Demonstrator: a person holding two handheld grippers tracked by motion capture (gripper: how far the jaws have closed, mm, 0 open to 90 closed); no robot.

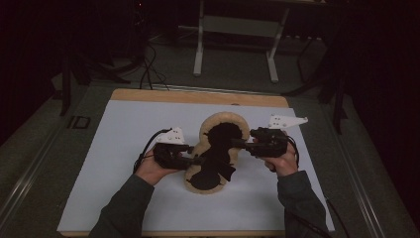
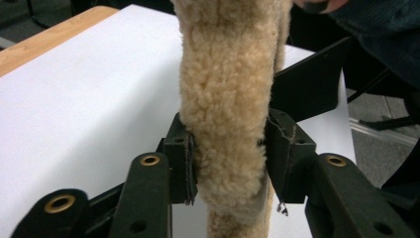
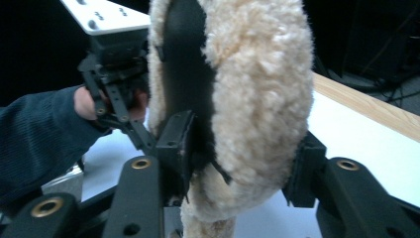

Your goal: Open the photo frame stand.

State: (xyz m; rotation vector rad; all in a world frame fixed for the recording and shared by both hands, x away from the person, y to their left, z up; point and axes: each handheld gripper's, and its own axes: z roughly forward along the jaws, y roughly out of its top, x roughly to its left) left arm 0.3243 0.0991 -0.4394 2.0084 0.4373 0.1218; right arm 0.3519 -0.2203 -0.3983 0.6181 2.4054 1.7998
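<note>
Your forearms come in from the counter's near edge, angled toward its middle. Your left hand (image 1: 151, 168) holds the left gripper (image 1: 198, 160) pointing inward to the right, its jaws clamped on the fleecy rim between them. Your right hand (image 1: 281, 161) holds the right gripper (image 1: 236, 143) pointing inward to the left, its jaws likewise pinched on that rim.

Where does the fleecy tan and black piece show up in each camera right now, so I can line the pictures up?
High view: the fleecy piece lies mid-table on the white sheet, between left gripper and right gripper.
Left gripper view: a tan band runs top to bottom, clamped between the jaws.
Right gripper view: its tan rim and black inside, centre, pinched by the jaws.
Shared landmark: the white sheet.
</note>
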